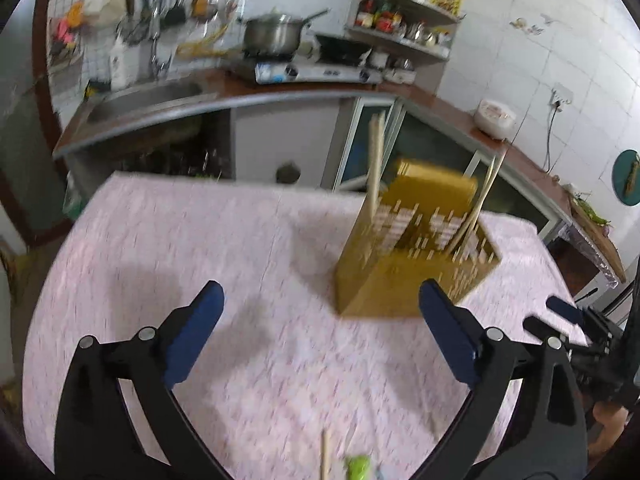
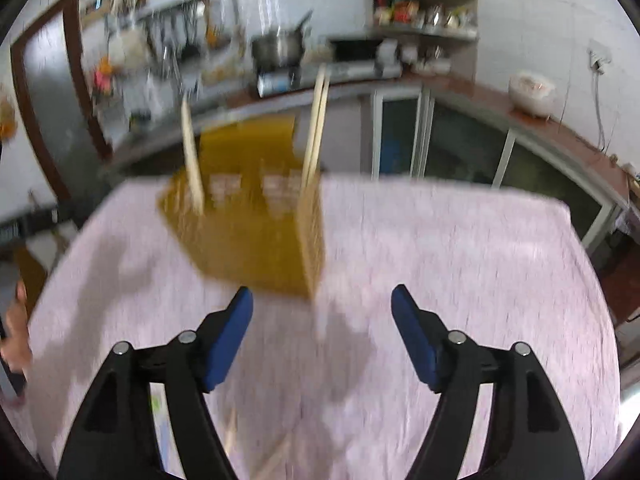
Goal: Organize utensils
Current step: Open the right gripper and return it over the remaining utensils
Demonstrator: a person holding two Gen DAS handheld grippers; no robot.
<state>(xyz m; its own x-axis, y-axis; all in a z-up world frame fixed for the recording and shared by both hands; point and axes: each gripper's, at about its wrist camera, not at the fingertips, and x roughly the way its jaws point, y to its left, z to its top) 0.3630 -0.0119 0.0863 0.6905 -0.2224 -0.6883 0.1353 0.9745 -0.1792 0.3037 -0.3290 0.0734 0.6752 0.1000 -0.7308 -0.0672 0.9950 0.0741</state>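
Observation:
A yellow slotted utensil holder [image 1: 408,264] stands on the pink-clothed table [image 1: 200,240], with wooden chopsticks [image 1: 375,164] sticking up in it. It also shows, blurred, in the right wrist view [image 2: 248,216] with chopsticks [image 2: 316,128] upright. My left gripper [image 1: 320,300] is open and empty, just in front of the holder. My right gripper [image 2: 322,300] is open and empty, near the holder's front corner; it also appears at the right edge of the left wrist view [image 1: 560,316]. A loose chopstick [image 1: 324,456] and a green item [image 1: 358,466] lie at the table's near edge.
A kitchen counter [image 1: 280,92] with a sink, a gas stove and a pot [image 1: 276,32] runs behind the table. A rice cooker [image 1: 496,118] sits on the counter at the right. Loose chopsticks [image 2: 272,460] lie on the cloth between my right fingers.

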